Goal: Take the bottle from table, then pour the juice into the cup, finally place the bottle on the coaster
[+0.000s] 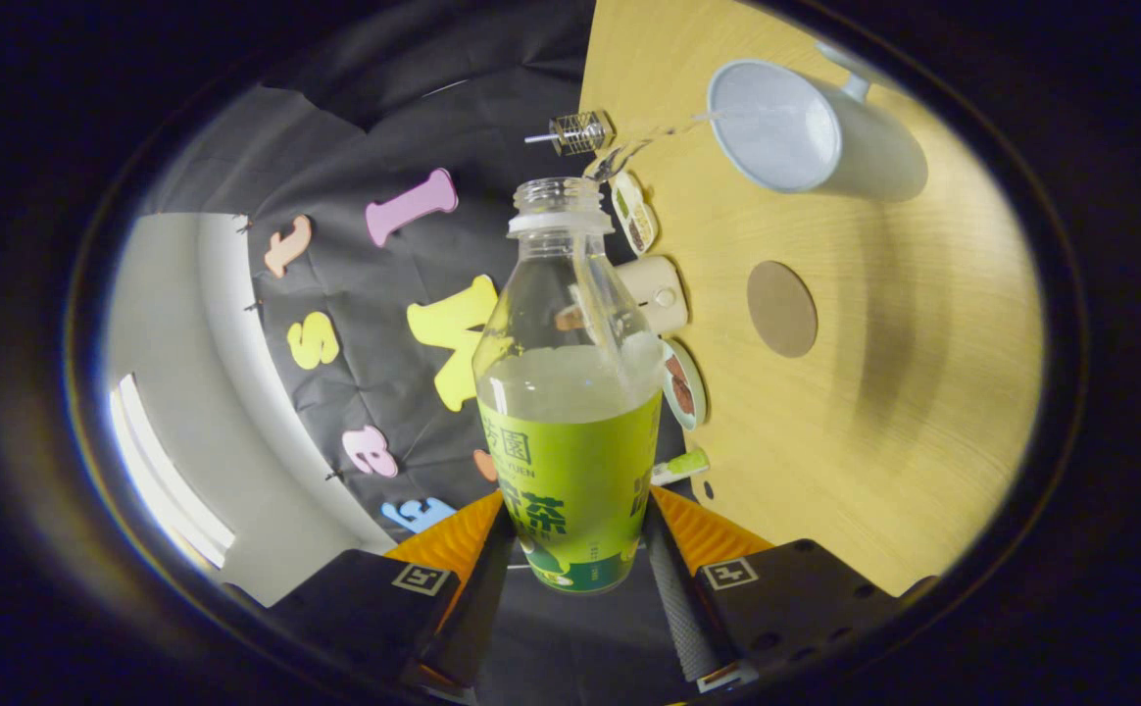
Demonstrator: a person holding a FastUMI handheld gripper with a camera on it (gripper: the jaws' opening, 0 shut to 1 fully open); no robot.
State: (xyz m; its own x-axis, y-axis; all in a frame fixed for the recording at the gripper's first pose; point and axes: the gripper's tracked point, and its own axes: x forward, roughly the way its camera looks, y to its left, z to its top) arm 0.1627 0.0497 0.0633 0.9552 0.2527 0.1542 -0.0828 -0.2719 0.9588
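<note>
While it hangs tipped over the bench, bottle [570, 392]: clear, uncapped, green label, gripped low between the two fingers, its open neck aimed toward the cup
Juice: pale and cloudy, filling about the lower half of the bottle; a thin stream [644, 145] leaves the mouth and arcs to the cup's rim
Claw [575, 564]: pinching the bottle, one finger pressed on each side of the labelled base
Cup [776, 123]: pale, with a handle on its far side, standing on the bench beyond the bottle's mouth, well ahead of the fingers
Coaster [782, 308]: round, brown, flat on the bench, bare, between the cup and the fingers and apart from both
Bench [874, 441]: light wood grain
Bench edge: a row of small things beside the bottle, among them a metal-mesh piece [578, 132], a cream cylinder [657, 292] and two small oval containers [684, 384]; what they are cannot be told
</note>
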